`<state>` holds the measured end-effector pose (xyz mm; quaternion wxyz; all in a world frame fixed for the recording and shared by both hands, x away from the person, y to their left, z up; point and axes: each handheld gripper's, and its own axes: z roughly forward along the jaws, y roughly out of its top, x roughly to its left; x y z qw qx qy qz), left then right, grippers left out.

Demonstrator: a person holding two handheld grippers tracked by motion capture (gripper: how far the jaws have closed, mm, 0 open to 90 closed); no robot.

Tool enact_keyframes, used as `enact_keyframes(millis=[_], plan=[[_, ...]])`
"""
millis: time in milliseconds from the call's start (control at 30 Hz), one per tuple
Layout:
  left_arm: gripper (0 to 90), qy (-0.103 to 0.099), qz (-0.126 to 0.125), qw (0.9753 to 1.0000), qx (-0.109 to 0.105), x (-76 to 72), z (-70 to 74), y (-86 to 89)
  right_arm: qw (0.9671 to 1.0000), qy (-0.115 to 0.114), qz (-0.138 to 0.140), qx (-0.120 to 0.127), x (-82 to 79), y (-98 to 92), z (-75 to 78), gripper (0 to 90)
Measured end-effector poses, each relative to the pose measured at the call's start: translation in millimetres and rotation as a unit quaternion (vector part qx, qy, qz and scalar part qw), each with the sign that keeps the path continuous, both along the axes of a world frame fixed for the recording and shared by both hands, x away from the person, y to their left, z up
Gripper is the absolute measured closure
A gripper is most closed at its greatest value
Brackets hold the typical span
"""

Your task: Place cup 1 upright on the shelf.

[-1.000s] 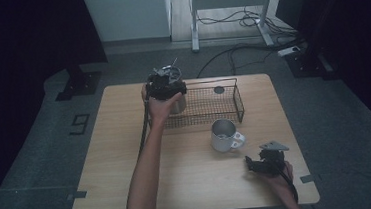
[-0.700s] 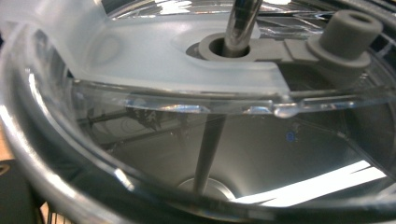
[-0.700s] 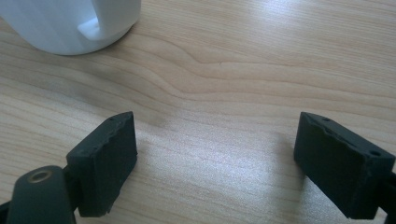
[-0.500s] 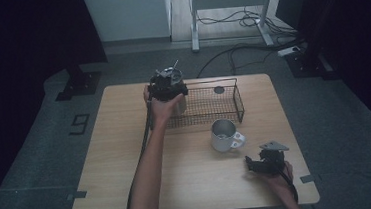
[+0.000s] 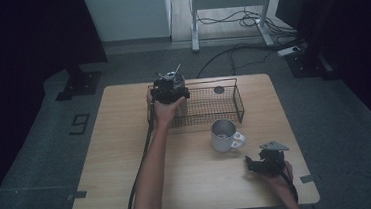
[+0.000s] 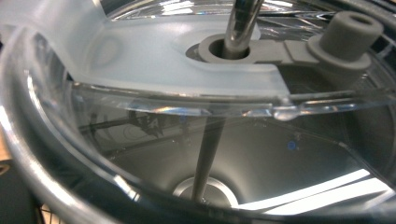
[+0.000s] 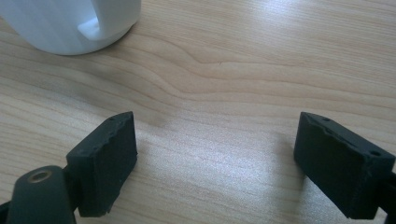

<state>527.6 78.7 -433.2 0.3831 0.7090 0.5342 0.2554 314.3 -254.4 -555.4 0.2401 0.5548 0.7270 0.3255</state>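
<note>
Wire basket [image 5: 223, 104] sits at the table's [image 5: 127, 154] far edge, and the left gripper [image 5: 170, 85] hovers over a lidded cup [image 6: 196, 116] at its left end; whether its jaws are spread cannot be told. The right gripper [image 7: 217, 161] rests wide apart near the mug [image 5: 224, 135].

In the high view, the left claw [image 5: 171, 85] is covering the left end of the wire basket [image 5: 226, 101], so what it is gripping there is too small to tell, and its jaws are hiding beneath its body. In the left gripper view, a clear lidded container [image 6: 140, 84] is running off every edge, with the claw's own jaws out of sight. In the right gripper view, the white mug [image 7: 74, 23] is being cut off by the top edge, leaving just its base and handle showing.
</note>
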Motion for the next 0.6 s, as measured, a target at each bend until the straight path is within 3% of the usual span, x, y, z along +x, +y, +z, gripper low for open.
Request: enact_keyframes(millis=[600], plan=[[4.0,0.016,0.008,0.9998,0.005,0.0,-22.2,-1.8,1.0000,0.000,0.000,0.000,0.0,0.1,0.0,13.2]])
